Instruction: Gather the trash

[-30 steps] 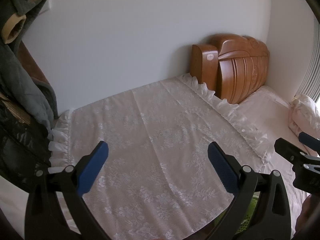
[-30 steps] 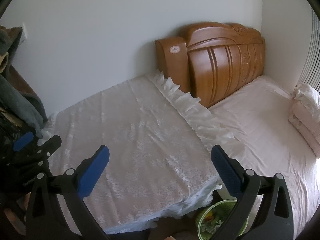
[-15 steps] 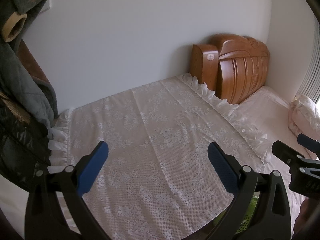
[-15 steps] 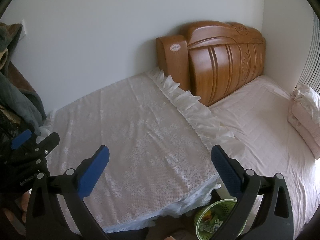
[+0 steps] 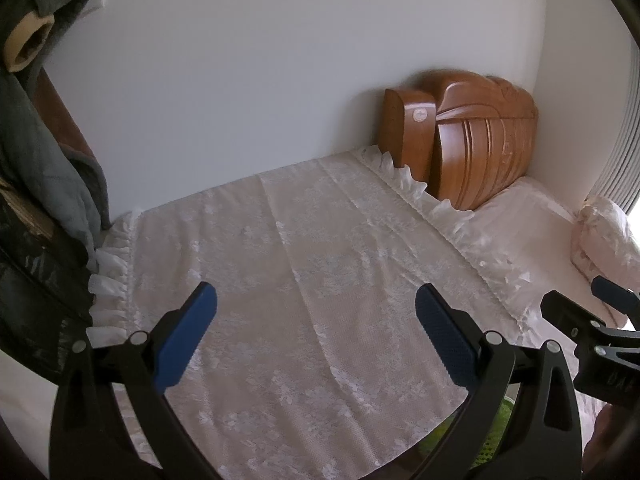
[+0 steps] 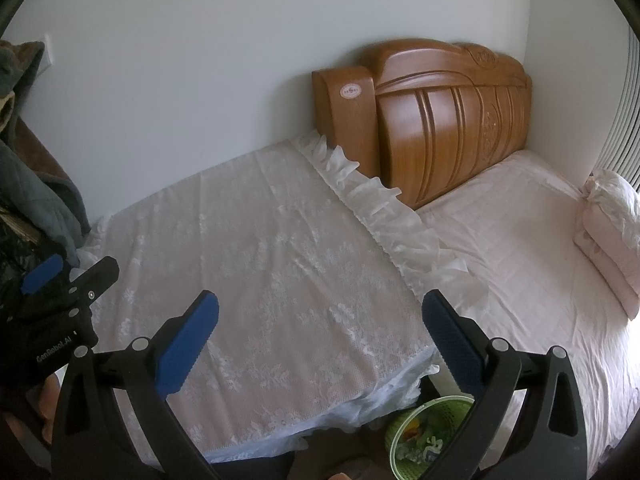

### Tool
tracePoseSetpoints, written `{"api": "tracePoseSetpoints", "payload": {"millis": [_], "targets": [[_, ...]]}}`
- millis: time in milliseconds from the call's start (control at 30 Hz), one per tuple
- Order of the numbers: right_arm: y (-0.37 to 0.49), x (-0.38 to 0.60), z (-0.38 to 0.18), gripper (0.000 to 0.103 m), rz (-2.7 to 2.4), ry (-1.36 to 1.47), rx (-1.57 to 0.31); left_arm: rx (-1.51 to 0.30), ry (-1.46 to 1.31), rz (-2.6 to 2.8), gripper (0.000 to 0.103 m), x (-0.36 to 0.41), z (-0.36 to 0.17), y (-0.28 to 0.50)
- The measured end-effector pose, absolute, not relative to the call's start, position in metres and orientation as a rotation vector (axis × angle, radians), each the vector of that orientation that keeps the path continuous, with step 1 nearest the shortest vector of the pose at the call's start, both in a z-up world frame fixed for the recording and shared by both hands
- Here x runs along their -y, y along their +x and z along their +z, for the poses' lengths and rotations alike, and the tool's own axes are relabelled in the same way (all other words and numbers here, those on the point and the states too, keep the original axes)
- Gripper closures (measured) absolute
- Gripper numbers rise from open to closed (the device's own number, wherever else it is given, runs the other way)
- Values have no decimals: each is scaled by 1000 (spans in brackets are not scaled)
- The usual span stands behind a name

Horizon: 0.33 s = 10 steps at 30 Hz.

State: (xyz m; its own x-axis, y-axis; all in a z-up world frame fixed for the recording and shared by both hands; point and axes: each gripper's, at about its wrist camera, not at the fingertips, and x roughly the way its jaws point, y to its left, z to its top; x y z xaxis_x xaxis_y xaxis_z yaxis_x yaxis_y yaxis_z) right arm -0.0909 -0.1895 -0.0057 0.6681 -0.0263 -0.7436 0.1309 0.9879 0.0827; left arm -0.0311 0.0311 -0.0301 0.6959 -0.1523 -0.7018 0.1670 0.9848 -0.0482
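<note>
Black left gripper (image 5: 316, 320) and right gripper (image 6: 320, 326); blue ribbed pads; silver screws; white "GenRobot.AI" lettering.

Soft daylight enters from the right edge, overexposing it; fisheye bends the white wall (image 6: 180, 80), black vignette rims both views

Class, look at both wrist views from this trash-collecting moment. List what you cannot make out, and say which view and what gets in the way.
- Green basket: in the right wrist view, partly hidden behind the right gripper; its contents are too small to identify.
- The same basket in the left wrist view: only a green sliver shows behind the left gripper.
- Hanging clothes: cut off by the left edge in both views.
- Folded bedding: cut off at the right edge.
</note>
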Motion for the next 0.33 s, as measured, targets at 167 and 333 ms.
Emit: {"api": "tracePoseSetpoints", "payload": {"millis": [167, 333], "targets": [[-90, 189, -6, 2, -88, 134, -838, -805, -5, -176, 8, -34, -32, -28], [-92, 189, -6, 2, -87, 129, -839, -813, -22, -175, 8, -37, -33, -28]]}}
